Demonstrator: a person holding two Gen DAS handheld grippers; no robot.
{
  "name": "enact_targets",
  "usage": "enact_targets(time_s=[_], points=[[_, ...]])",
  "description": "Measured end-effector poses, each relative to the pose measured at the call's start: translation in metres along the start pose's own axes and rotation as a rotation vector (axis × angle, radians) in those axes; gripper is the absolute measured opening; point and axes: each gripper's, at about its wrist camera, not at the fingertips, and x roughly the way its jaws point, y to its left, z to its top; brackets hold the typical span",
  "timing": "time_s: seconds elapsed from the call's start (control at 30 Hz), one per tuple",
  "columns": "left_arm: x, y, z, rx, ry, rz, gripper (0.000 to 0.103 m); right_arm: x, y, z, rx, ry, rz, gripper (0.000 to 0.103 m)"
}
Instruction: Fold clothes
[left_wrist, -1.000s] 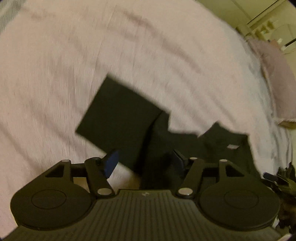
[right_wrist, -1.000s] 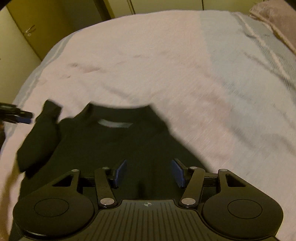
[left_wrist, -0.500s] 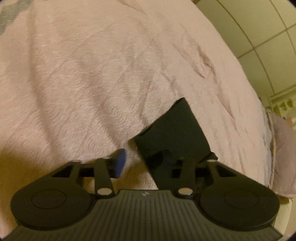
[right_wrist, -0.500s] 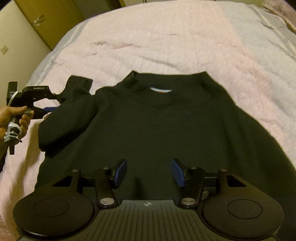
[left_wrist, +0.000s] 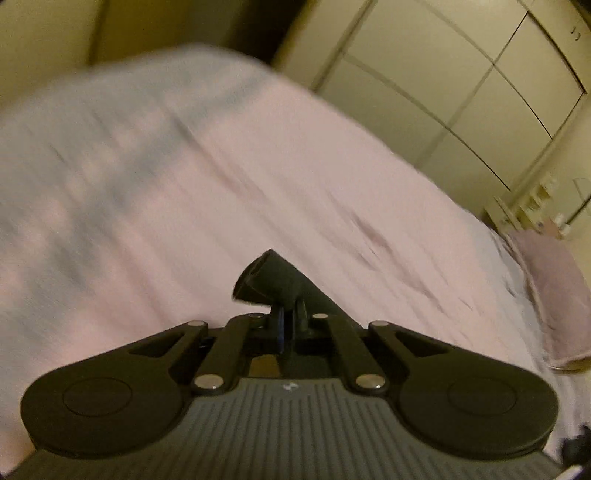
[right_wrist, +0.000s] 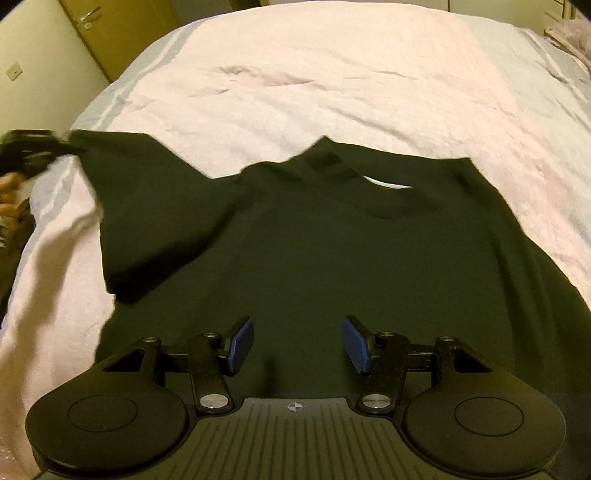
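Right wrist view, nearest first: the right gripper (right_wrist: 298, 345) sits at the bottom centre of the frame, its blue pads spread apart with nothing between them, hovering over the lower body of the black sweatshirt (right_wrist: 332, 258). The sweatshirt lies flat on the pink bedspread (right_wrist: 332, 81), filling the middle of the frame, collar toward the top with a white label showing inside it. One sleeve (right_wrist: 147, 206) runs up to the upper left, where the left gripper (right_wrist: 33, 147), blurred, holds its end; part of a hand (right_wrist: 11, 184) shows at the left edge.

Left wrist view: the left gripper (left_wrist: 290, 321) at lower centre has its jaws pressed together, pinching the sleeve cuff (left_wrist: 267, 278), which bunches just beyond the tips. Beyond lies the bedspread, a pillow (left_wrist: 554, 295) at right, and wardrobe doors (left_wrist: 461, 92) in the upper right.
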Motion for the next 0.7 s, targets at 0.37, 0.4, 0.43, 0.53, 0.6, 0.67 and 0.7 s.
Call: enact_targets(time_s=[0.37,0.4,0.43,0.53,0.6,0.67,0.7], points=[[-0.055,0.086,-0.015,0.101,-0.010,0.275,0.001,0.023,0.057,-0.006,-0.008,0.063,0.062,0.057],[-0.062,0.090,-0.021,0.095,0.002,0.291,0.001,0.023,0.060,-0.008,-0.011,0.067,0.056,0.057],[-0.069,0.092,-0.029,0.080,0.012,0.303,0.001,0.023,0.060,-0.009,-0.011,0.072,0.050,0.057],[-0.095,0.101,-0.049,0.047,0.029,0.325,0.001,0.020,0.060,-0.013,-0.001,0.080,0.024,0.057],[-0.101,0.112,-0.061,0.030,0.055,0.337,0.002,0.019,0.063,-0.014,0.009,0.083,0.019,0.057],[-0.101,0.118,-0.068,0.025,0.078,0.342,0.002,0.018,0.068,-0.016,0.009,0.086,0.027,0.057],[-0.100,0.121,-0.071,0.024,0.087,0.344,0.002,0.018,0.071,-0.016,0.002,0.087,0.031,0.057]])
